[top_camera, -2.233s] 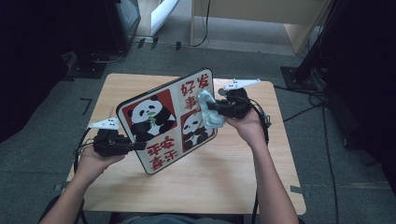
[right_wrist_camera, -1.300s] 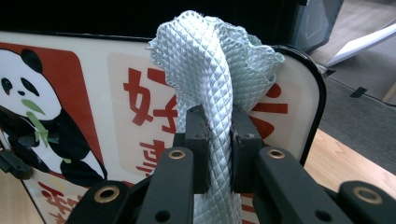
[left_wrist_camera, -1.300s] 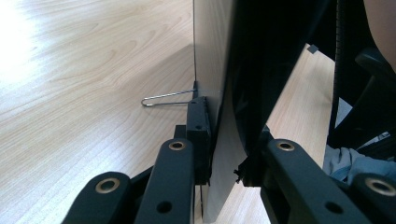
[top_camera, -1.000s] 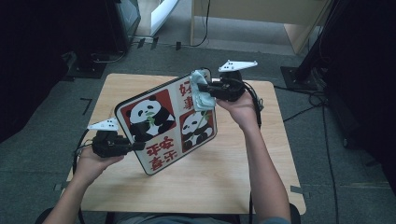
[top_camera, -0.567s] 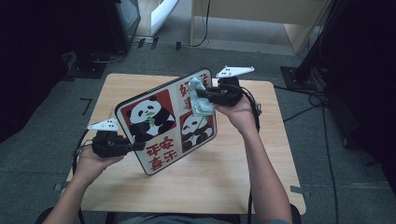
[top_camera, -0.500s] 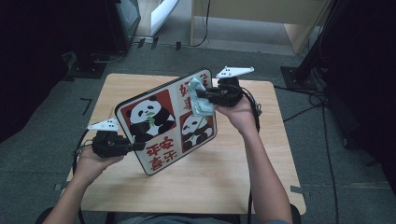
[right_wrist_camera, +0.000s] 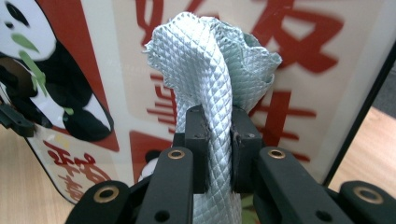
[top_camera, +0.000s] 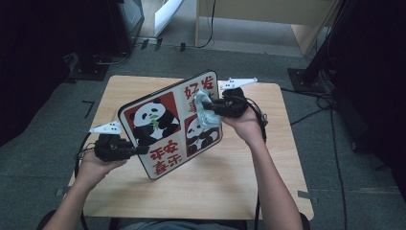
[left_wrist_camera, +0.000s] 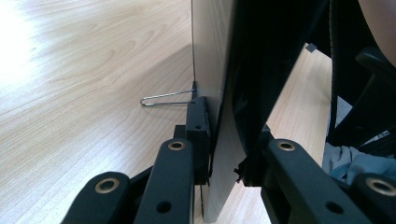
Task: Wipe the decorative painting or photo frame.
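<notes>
Right now your right gripper (top_camera: 216,106) clamps the cloth (top_camera: 207,110) flat against the panda board's (top_camera: 158,125) upper right face, while your left gripper (top_camera: 139,150) pinches the board's lower left edge.

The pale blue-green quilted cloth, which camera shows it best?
The right gripper view: the pale blue-green quilted cloth is close, its diamond weave sharp, pinched between the black jaws. The high view shows it small against the panda board; the left gripper view catches a corner.
</notes>
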Demonstrator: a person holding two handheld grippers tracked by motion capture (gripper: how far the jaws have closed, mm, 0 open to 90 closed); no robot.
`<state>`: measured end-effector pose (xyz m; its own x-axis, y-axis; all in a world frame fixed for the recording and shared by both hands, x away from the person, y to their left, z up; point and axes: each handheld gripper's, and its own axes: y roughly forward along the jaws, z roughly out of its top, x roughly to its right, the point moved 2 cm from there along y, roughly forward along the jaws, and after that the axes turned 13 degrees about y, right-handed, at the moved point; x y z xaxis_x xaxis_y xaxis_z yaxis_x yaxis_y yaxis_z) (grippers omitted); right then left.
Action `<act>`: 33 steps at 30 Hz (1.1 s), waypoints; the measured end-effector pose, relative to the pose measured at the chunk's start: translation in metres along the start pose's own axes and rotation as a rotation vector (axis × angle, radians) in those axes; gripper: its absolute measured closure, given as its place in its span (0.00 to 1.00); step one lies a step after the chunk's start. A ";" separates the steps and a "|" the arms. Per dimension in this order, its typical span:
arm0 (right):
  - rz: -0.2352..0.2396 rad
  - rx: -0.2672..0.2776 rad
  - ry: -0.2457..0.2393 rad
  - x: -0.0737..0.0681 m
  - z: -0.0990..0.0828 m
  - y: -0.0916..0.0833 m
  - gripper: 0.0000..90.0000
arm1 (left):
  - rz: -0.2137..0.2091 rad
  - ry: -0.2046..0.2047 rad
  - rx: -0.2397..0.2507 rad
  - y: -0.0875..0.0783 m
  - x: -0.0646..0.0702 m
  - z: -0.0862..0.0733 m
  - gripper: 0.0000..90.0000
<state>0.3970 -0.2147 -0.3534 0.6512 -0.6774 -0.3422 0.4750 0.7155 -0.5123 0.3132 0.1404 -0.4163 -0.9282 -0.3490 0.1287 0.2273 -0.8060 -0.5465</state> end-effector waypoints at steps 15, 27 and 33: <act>0.011 -0.047 0.020 0.007 -0.031 0.011 0.90 | -0.009 0.005 -0.002 0.000 0.000 0.000 0.87; 0.004 -0.066 0.038 0.011 -0.051 0.017 0.90 | -0.015 0.008 -0.001 0.000 -0.001 0.000 0.87; -0.006 -0.082 0.045 0.013 -0.062 0.021 0.90 | -0.019 0.010 -0.001 0.000 -0.001 0.000 0.86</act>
<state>0.3788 -0.2193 -0.4173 0.6208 -0.6897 -0.3728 0.4275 0.6964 -0.5764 0.3140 0.1406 -0.4162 -0.9351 -0.3293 0.1309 0.2095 -0.8118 -0.5451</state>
